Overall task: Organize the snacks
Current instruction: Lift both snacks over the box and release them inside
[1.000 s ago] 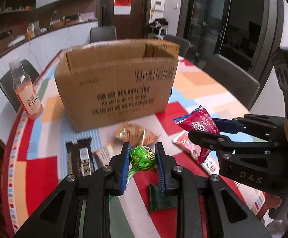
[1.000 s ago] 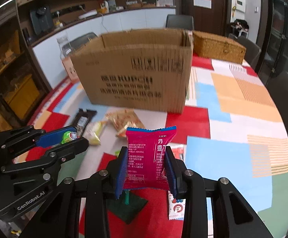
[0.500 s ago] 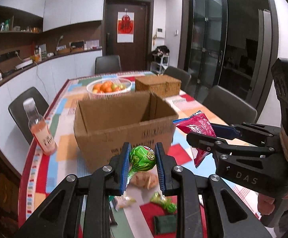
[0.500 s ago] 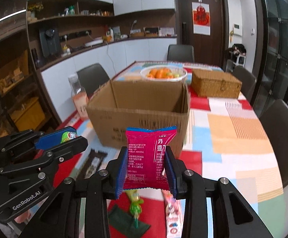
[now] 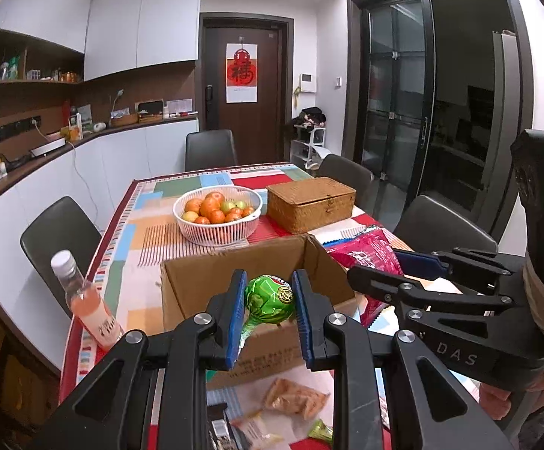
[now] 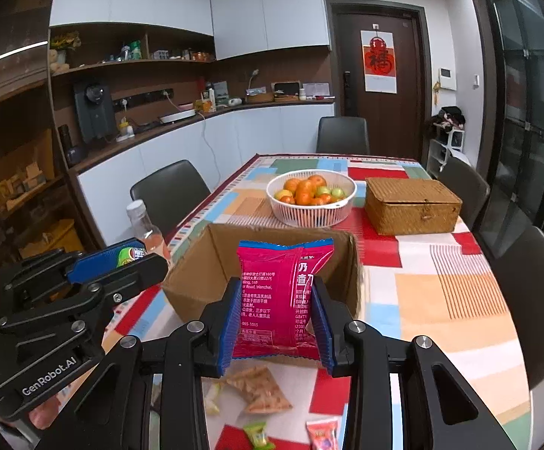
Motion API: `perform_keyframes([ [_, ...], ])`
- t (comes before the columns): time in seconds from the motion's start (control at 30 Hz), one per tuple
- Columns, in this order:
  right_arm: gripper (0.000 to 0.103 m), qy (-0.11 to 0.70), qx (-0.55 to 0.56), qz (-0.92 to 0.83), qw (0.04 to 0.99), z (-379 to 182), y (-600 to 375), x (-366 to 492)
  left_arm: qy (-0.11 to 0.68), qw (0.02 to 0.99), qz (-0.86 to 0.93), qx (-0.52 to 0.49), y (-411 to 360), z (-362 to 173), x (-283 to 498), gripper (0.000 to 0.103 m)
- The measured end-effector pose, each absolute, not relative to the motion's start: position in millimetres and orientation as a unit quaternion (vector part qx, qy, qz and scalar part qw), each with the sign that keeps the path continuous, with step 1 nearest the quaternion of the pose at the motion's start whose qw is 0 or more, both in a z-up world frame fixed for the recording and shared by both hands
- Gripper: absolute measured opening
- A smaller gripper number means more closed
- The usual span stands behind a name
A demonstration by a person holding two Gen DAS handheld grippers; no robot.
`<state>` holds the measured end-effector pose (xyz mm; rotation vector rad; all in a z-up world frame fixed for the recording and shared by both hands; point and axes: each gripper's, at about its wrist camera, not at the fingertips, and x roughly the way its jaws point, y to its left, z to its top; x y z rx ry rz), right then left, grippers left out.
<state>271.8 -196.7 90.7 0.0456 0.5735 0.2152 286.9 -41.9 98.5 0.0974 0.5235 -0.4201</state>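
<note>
A green-wrapped lollipop (image 5: 270, 298) is pinched between the blue pads of the left claw (image 5: 268, 313), and a magenta snack packet (image 6: 281, 300) is clamped upright in the right claw (image 6: 276, 324); both are held in the air at the near side of the open cardboard box (image 6: 212, 262), neither yet inside it. The box interior, as far as it can be seen, appears empty, though its floor is partly hidden behind the held items. Several snacks are left on the patterned surface (image 6: 441, 300) in front of the box: an orange-brown crinkled packet (image 6: 260, 390), a small green sweet (image 6: 259, 437), a small red-and-white packet (image 6: 322, 433), and some dark and pale wrappers (image 5: 234, 427) that are too cut off to be named. The task is therefore judged to be at an early stage, with two items in transit and the rest uncollected. Both claws are held side by side above the surface, tilted somewhat downward and aimed toward the box opening, the left claw being seen at the left edge of the right wrist view. A pink drink bottle (image 5: 88, 307), a white fruit basket (image 5: 217, 215) and a wicker box (image 5: 311, 202) stand around and beyond the cardboard box.
</note>
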Motion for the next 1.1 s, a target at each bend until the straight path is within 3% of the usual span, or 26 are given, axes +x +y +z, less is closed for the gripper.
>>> perform_keyframes([
  [0.27, 0.036, 0.315, 0.013, 0.098, 0.944, 93, -193, 324, 0.291, 0.936, -0.194, 0.049, -39, 95, 346, 0.025],
  [0.7, 0.036, 0.377, -0.020, 0.076, 0.923, 54, -179, 387, 0.379, 0.909, -0.173, 0.027, -33, 42, 420, 0.026],
  [0.73, 0.036, 0.380, -0.022, 0.074, 0.922, 51, -178, 389, 0.383, 0.908, -0.167, 0.026, -32, 40, 422, 0.029],
  [0.8, 0.038, 0.380, -0.027, 0.070, 0.922, 48, -178, 393, 0.387, 0.909, -0.151, 0.023, -29, 37, 421, 0.052],
  [0.87, 0.053, 0.385, -0.033, 0.060, 0.921, 45, -178, 393, 0.381, 0.913, -0.143, 0.026, -25, 37, 416, 0.052],
  [1.1, 0.054, 0.365, -0.024, 0.066, 0.928, 46, -185, 366, 0.367, 0.918, -0.147, 0.032, -19, 44, 376, 0.052],
])
